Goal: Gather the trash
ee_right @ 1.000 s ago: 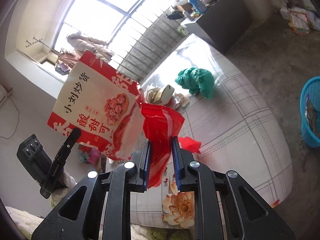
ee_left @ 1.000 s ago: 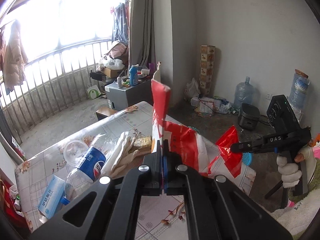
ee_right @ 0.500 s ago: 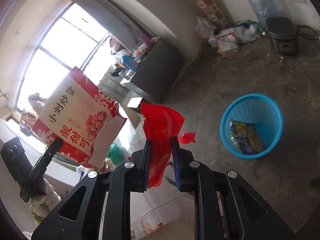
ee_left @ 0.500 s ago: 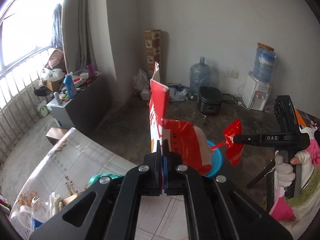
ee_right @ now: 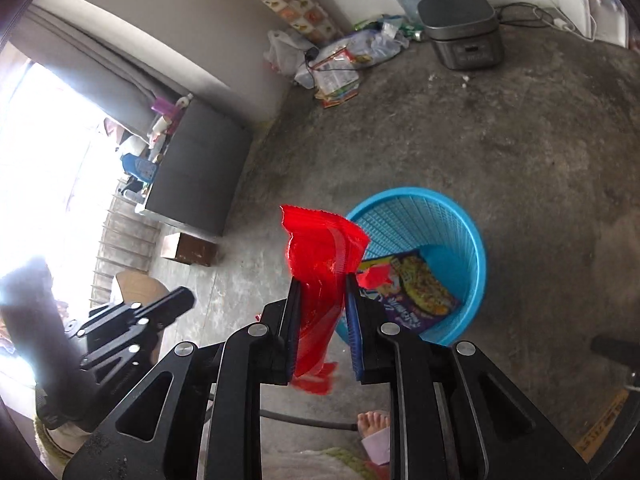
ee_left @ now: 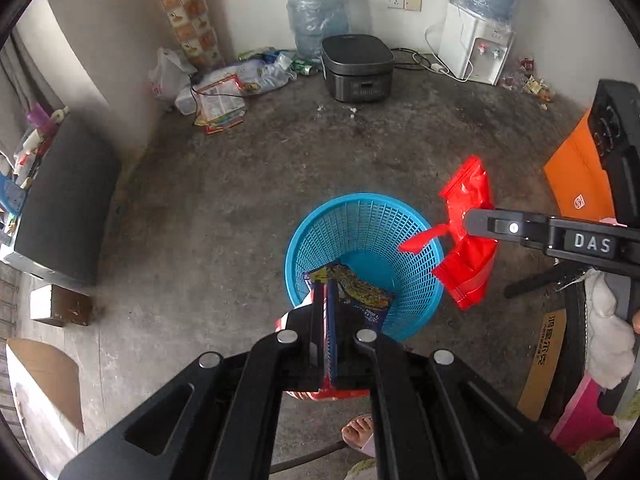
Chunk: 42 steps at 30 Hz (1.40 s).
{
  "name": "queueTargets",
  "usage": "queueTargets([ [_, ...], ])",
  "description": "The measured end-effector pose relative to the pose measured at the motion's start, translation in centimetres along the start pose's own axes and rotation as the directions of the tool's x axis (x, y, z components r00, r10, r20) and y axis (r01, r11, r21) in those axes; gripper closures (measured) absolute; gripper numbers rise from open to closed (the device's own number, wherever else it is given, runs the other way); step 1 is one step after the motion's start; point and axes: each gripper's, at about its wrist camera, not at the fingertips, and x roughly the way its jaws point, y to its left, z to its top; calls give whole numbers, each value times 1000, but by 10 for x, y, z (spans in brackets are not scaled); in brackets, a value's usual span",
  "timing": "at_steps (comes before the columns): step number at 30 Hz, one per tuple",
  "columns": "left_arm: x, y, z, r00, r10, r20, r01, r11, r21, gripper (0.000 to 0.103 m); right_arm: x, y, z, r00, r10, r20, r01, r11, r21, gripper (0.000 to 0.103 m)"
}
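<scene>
A blue plastic mesh basket stands on the concrete floor, with a purple and yellow snack packet inside; it also shows in the right wrist view. My left gripper points down over the basket's near rim, shut on the red and white snack bag, of which only edges show beside the fingers. My right gripper is shut on a red plastic wrapper, held just left of the basket. The left wrist view shows that wrapper at the basket's right rim.
A black rice cooker, a water jug, a white water dispenser and a litter pile line the far wall. A dark cabinet stands at left. My bare foot is near the basket.
Both grippers have swung away from the table and tilted down toward the floor. The basket is now right under them. Both still hold their trash.
</scene>
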Motion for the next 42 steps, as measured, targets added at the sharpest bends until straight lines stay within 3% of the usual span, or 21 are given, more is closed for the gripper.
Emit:
queueTargets([
  [5, 29, 3, 21, 998, -64, -5, 64, 997, -35, 101, 7, 3, 10, 1000, -24, 4, 24, 1000, -8, 84],
  [10, 14, 16, 15, 998, -64, -1, 63, 994, -88, 101, 26, 0, 8, 997, -37, -62, 35, 999, -28, 78],
  [11, 8, 21, 12, 998, -63, 0, 62, 992, -108, 101, 34, -1, 7, 995, -53, -79, 50, 998, -38, 74],
  [13, -7, 34, 5, 998, -63, 6, 63, 985, -164, 100, 49, -4, 5, 990, -103, -94, 98, 994, -53, 51],
  [16, -39, 54, -11, 997, -63, 52, 74, 970, -233, 90, 63, -10, 0, 979, -178, -94, 173, 983, -64, 50],
  [18, -65, 67, -25, 995, -48, 91, 71, 959, -274, 76, 65, -15, -4, 978, -185, -99, 182, 983, -37, 50],
  [21, -100, 86, -49, 989, -16, 145, 63, 943, -328, 66, 60, -13, -13, 985, -148, -92, 145, 989, -39, 49],
  [26, -146, 107, -91, 980, 36, 195, 53, 901, -430, 60, 61, -4, -26, 989, -130, -76, 123, 988, -89, 49],
  [28, -164, 111, -108, 975, 56, 215, 50, 888, -458, 58, 61, 5, -32, 992, -89, -90, 79, 990, -115, 49],
  [30, -180, 112, -126, 968, 83, 239, 41, 880, -472, 55, 65, 17, -46, 991, -25, -132, 5, 988, -154, 49],
  [33, -200, 113, -152, 959, 108, 261, 37, 869, -493, 53, 85, 33, -83, 963, 58, -261, -112, 974, -196, 49],
  [37, -216, 119, -180, 959, 112, 262, 45, 848, -529, 53, 125, 45, -131, 926, 1, -376, -108, 958, -264, 50],
  [42, -228, 121, -202, 957, 123, 263, 48, 826, -562, 51, 178, 40, -170, 915, -156, -373, 9, 930, -368, 50],
])
